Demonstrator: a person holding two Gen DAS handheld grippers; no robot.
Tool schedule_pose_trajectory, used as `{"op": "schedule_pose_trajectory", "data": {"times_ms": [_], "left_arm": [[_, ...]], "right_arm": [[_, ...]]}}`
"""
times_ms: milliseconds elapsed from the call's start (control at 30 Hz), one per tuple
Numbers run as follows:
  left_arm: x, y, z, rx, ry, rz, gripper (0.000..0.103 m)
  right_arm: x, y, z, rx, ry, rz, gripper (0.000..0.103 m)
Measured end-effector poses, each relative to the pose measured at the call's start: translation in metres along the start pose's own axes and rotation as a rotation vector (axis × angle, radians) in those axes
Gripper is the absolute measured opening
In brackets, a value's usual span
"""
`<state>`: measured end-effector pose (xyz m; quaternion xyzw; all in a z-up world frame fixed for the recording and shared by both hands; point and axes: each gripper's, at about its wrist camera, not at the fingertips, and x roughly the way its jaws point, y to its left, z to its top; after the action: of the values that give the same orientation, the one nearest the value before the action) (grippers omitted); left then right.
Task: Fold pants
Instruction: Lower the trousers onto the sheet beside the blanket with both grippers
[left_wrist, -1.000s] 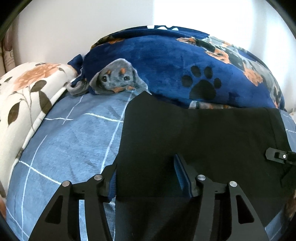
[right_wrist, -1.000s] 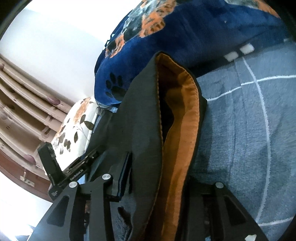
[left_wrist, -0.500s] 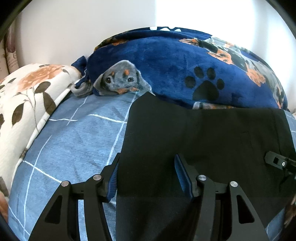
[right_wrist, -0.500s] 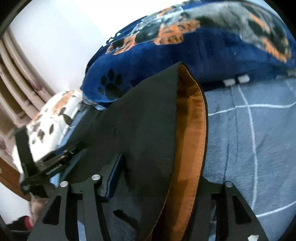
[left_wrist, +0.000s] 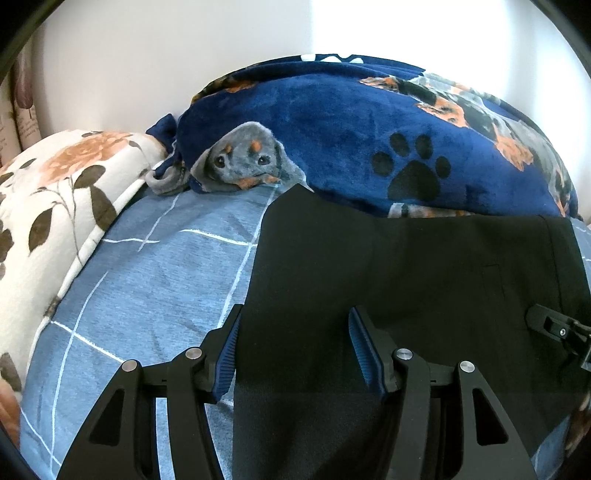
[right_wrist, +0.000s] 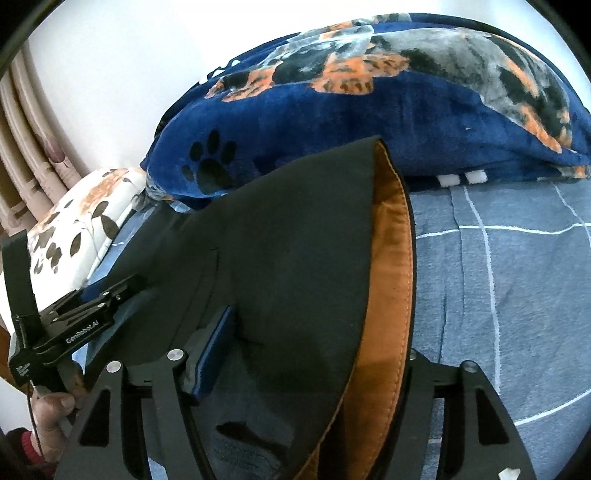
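Note:
Black pants (left_wrist: 388, 273) lie spread on the blue checked bed, with an orange-brown lining (right_wrist: 388, 295) showing at the waistband in the right wrist view. My left gripper (left_wrist: 295, 350) is open, its jaws wide apart with the pants' left edge lying between them. My right gripper (right_wrist: 306, 354) is open around the waistband end (right_wrist: 295, 240); the cloth drapes over its right finger and hides it. The right gripper's tip shows at the far right of the left wrist view (left_wrist: 554, 328). The left gripper shows at the left of the right wrist view (right_wrist: 74, 317).
A navy dog-print blanket (left_wrist: 369, 140) is heaped along the wall behind the pants. A floral pillow (left_wrist: 55, 206) lies at the left. The blue checked bedsheet (left_wrist: 147, 280) is bare left of the pants and to their right (right_wrist: 498, 295). Curtains (right_wrist: 22, 147) hang at left.
The right gripper has swung level and the pants now lie flatter under it. The left gripper has barely moved. Both grippers stay open.

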<state>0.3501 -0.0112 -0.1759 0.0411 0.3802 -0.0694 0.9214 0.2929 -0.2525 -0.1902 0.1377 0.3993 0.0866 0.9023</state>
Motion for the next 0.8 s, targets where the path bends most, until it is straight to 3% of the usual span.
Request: {"op": "schedule_pose_trajectory", "data": {"times_ms": [800], "left_arm": [[-0.0006, 0.0001, -0.0003, 0.003, -0.004, 0.012, 0.059]], "right_arm": [[0.002, 0.0001, 0.0015, -0.005, -0.001, -0.019, 0.067]]}}
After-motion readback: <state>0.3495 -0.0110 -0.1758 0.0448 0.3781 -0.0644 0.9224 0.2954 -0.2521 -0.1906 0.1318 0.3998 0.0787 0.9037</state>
